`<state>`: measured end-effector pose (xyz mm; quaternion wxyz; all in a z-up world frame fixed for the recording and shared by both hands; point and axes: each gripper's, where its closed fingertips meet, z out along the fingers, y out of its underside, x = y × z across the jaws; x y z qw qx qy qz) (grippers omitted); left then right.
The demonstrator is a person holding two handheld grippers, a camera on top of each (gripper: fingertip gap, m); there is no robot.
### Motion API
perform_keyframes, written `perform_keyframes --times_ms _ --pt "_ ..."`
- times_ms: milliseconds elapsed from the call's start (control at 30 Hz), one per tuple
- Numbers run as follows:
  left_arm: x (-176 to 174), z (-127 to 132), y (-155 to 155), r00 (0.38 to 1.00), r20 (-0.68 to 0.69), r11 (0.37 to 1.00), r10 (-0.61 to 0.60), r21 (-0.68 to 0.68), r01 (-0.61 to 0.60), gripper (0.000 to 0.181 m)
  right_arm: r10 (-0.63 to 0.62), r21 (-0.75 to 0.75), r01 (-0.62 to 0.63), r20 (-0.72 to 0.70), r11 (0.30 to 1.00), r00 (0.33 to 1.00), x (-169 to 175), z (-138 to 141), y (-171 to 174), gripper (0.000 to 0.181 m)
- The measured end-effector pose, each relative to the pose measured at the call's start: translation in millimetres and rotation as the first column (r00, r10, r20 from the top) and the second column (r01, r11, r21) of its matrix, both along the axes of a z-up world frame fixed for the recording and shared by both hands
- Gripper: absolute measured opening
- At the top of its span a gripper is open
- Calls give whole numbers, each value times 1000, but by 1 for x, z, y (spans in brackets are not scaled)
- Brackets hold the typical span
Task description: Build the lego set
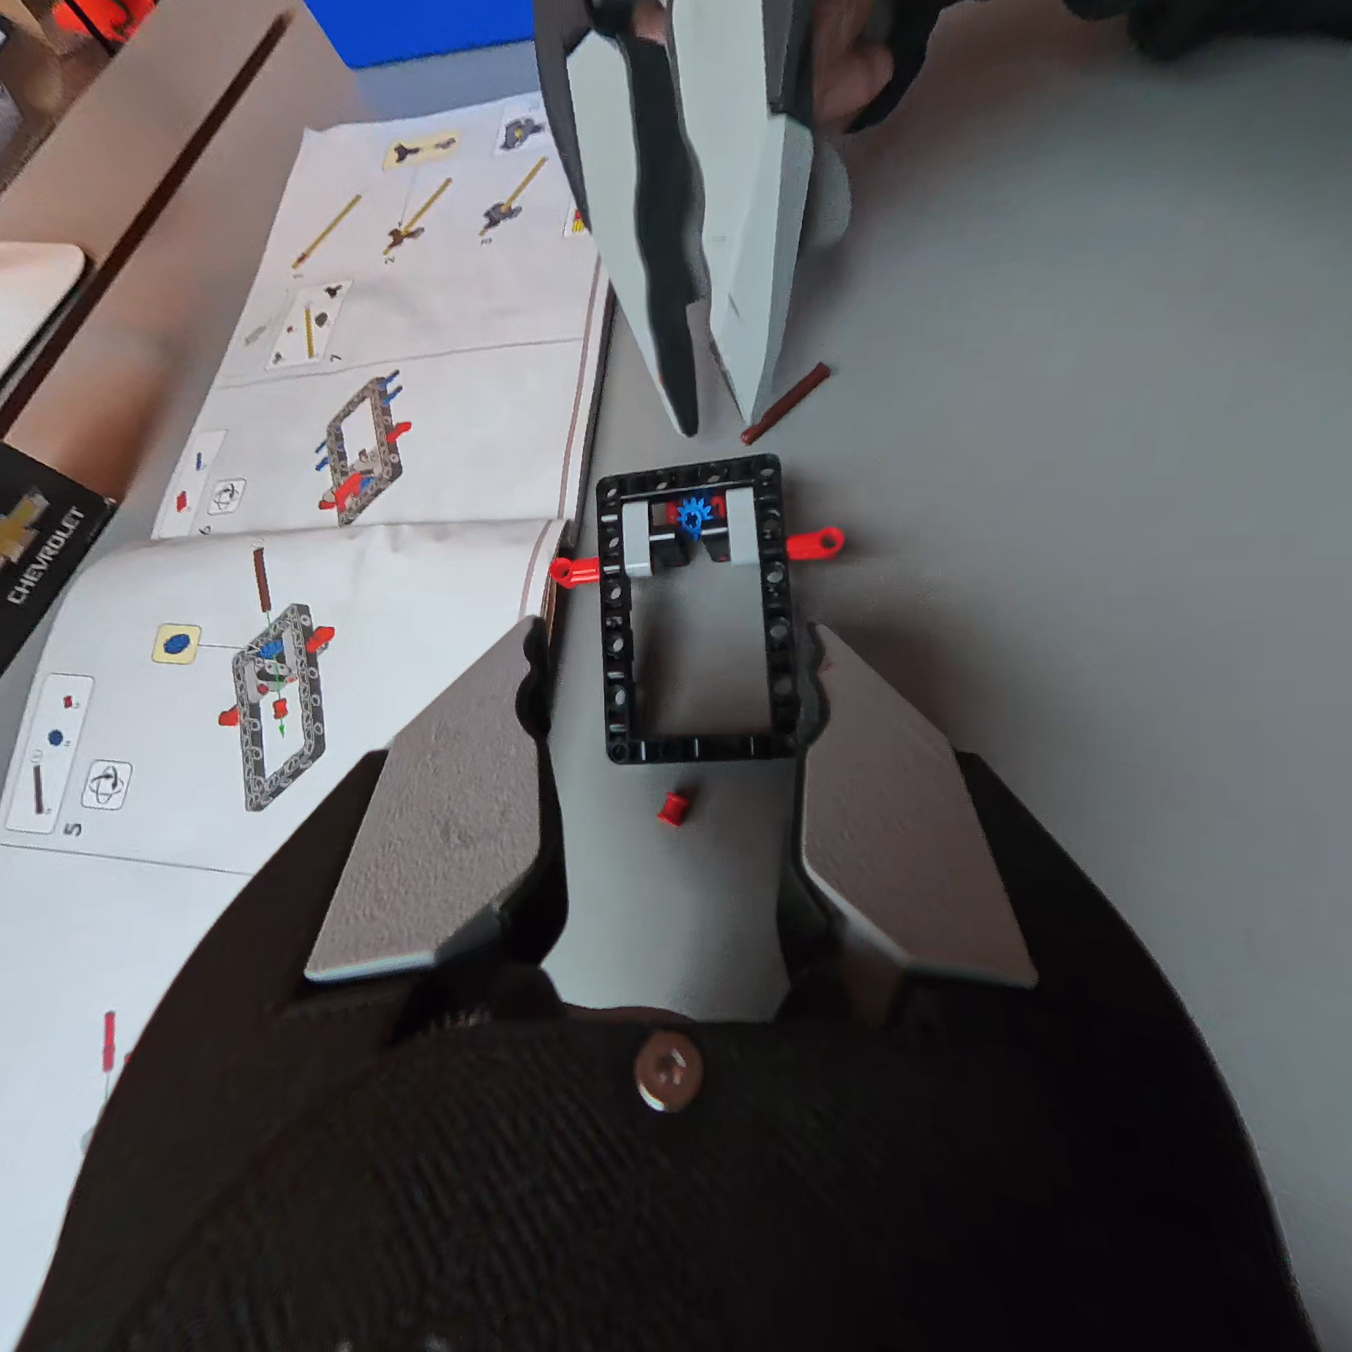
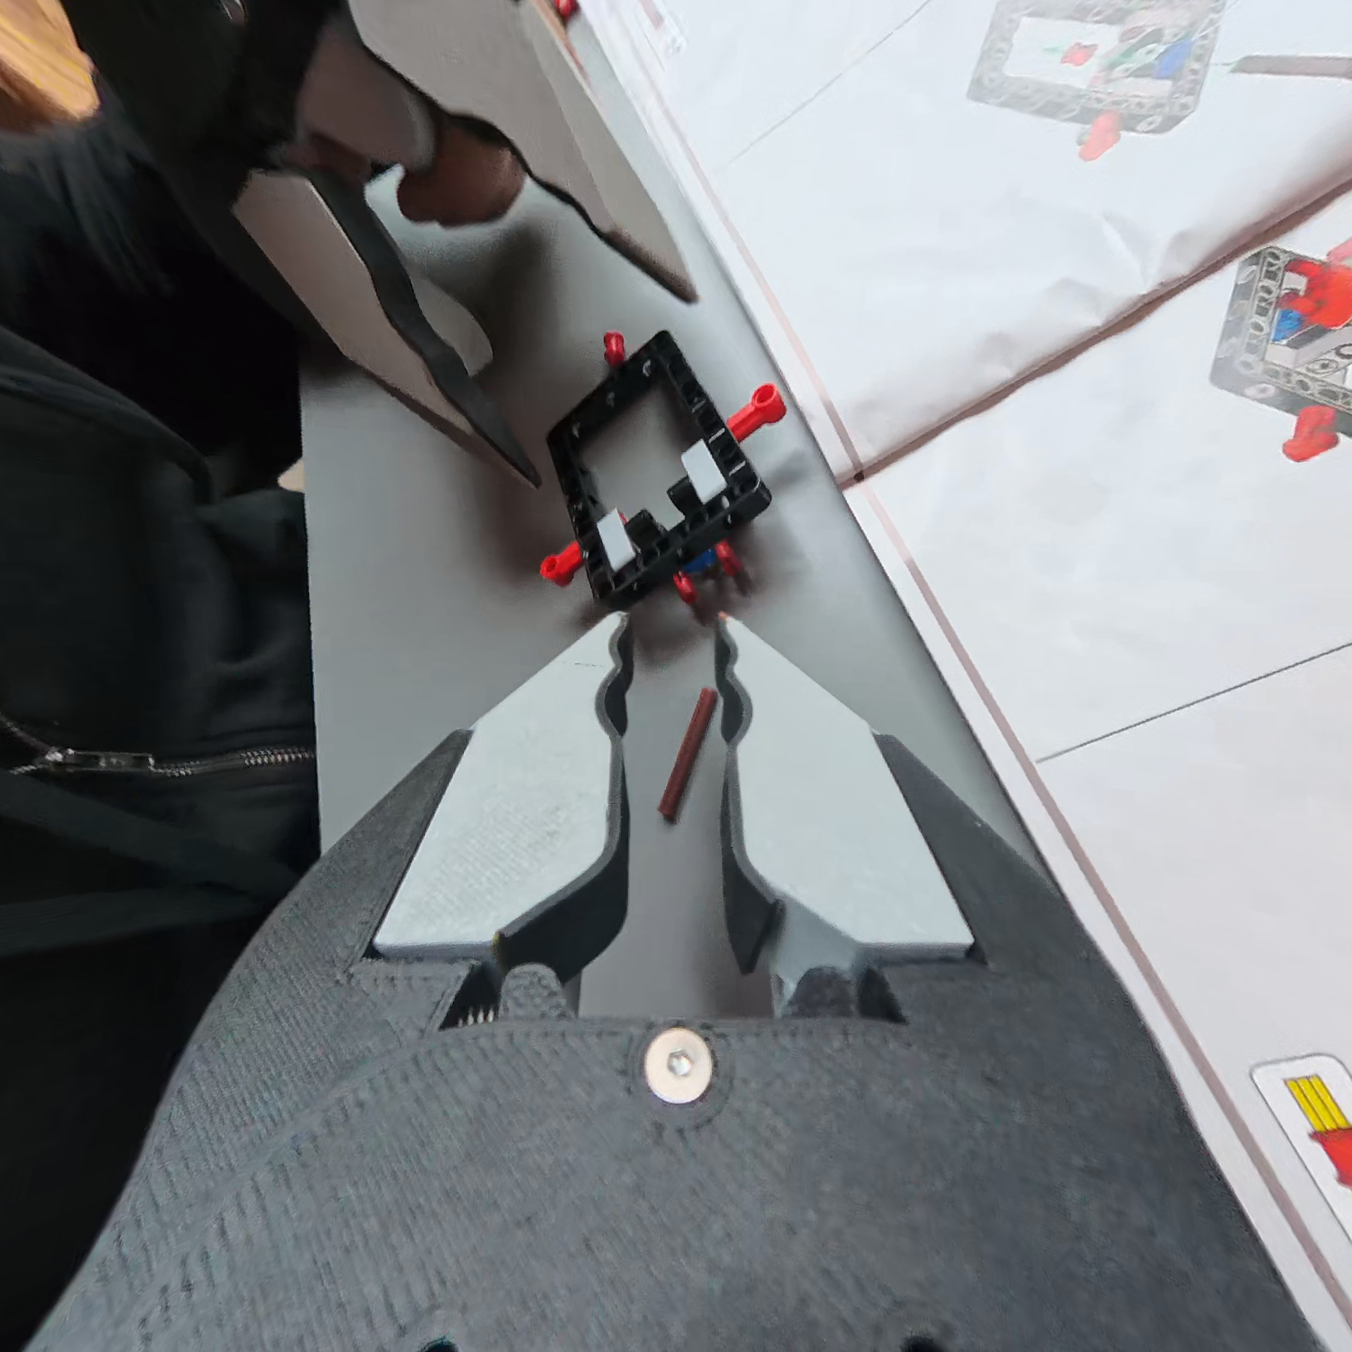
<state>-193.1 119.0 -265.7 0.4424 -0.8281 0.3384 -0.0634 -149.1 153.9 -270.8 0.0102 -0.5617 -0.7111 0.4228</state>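
Between the spread fingers of the right gripper (image 2: 673, 622) lies a brown axle (image 2: 686, 755); left gripper (image 1: 677, 644), spread too, should steady the black frame (image 1: 695, 607)

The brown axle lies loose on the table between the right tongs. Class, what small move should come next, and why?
Probably lower the right tongs and close them on the brown axle. They are open, empty and already straddle it, while the black frame lies flat between the open left tongs, and the open instruction booklet pictures a brown axle going into such a frame.
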Motion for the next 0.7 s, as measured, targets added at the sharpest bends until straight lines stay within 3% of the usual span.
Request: perform_keyframes --times_ms 133,233,433,700 --pt "3 -8 -1 1000 7 999 6 -32 -5 71 -52 -95 55 33 994 998 -11 2 -4 29" --pt "7 -21 0 1000 -27 997 3 -78 -6 64 -72 -149 85 85 985 994 -15 -4 -9 28" --pt "11 -22 5 999 -20 995 37 -92 -39 60 -140 -206 169 146 964 979 -20 -8 -4 25" --pt "14 -19 5 998 -65 999 16 -41 -19 60 -104 -148 116 87 982 991 -14 -3 -5 24"
